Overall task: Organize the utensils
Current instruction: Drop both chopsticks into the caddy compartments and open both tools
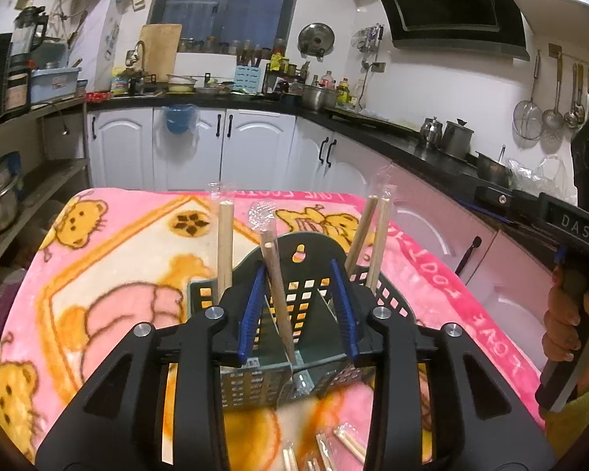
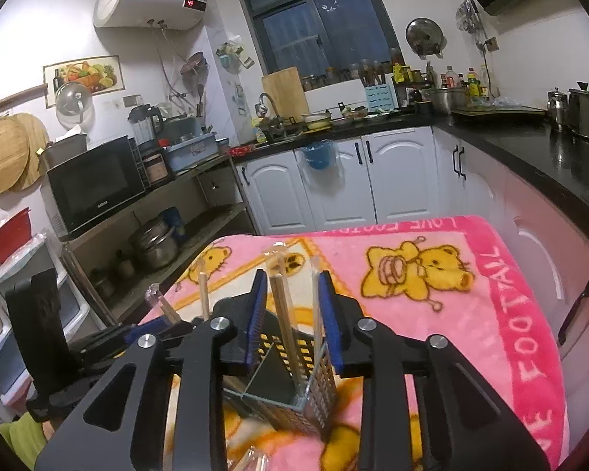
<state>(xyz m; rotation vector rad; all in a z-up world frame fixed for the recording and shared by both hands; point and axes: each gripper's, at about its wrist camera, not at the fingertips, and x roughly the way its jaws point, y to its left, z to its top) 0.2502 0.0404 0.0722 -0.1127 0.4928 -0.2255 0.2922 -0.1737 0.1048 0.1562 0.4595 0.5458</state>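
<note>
Wooden chopsticks point(image 1: 280, 298) are already stood in the perforated holder point(image 1: 314, 271) on the pink blanket point(image 1: 110, 259), both the left gripper point(image 1: 298, 314) and right gripper point(image 2: 294, 322) are parted around released pairs, and wrapped pairs point(image 1: 347, 443) are left lying beside it.

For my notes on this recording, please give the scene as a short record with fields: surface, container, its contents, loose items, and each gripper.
surface: pink bear-print blanket
container: dark perforated utensil holder, upright, divided into compartments
contents: wrapped chopsticks standing in several compartments
loose items: more wrapped chopsticks lying on the blanket, near edge
left gripper: open, a chopstick pair between the fingers, not pinched
right gripper: open, chopsticks between the fingers, not pinched
</note>
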